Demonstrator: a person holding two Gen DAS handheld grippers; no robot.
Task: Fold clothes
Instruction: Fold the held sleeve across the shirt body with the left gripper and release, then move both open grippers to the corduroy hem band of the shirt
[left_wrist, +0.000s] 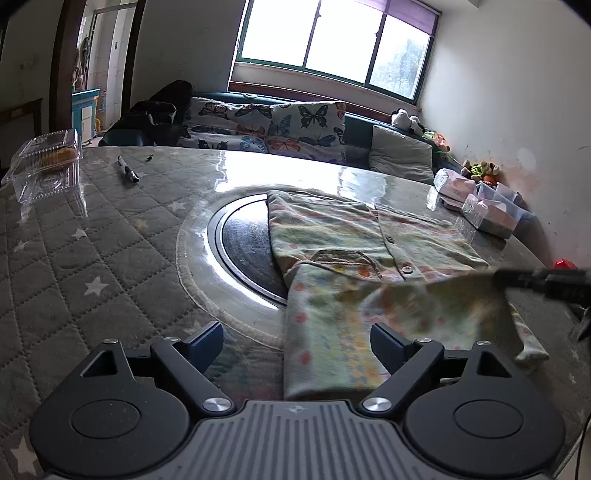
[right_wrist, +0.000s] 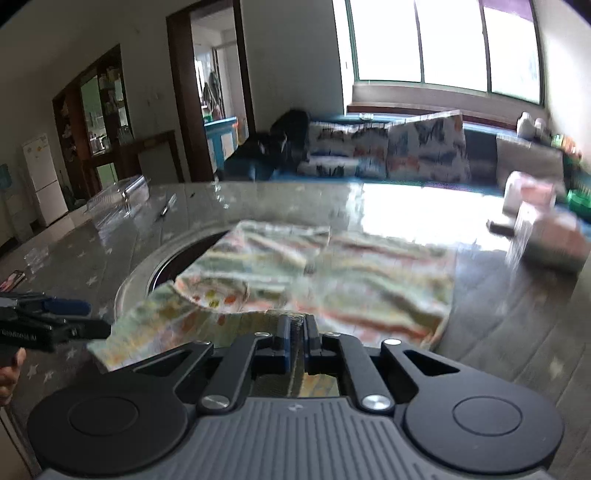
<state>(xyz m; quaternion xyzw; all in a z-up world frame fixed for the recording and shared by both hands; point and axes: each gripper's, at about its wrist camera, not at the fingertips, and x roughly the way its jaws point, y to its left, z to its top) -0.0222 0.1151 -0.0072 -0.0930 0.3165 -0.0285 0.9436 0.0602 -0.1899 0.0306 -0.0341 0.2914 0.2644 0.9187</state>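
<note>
The shirt (left_wrist: 332, 236) lies on the counter (left_wrist: 110, 229). The left gripper (left_wrist: 297, 341) has its fingers wide apart. The right gripper (right_wrist: 295, 332) fingers pinch the shirt's near edge. Far left, a clear box (left_wrist: 46, 162) holds something yellow.

Pale green flower-print shirt (left_wrist: 332, 236), grey star-quilted tablecloth (left_wrist: 92, 258), butterfly cushions (left_wrist: 306, 127)

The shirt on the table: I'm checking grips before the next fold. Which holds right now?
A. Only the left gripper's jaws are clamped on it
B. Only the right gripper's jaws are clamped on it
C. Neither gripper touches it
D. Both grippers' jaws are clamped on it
B: the right gripper has its jaws pinched on the shirt's near edge, while the left gripper stands wide open, clamping nothing.
</note>
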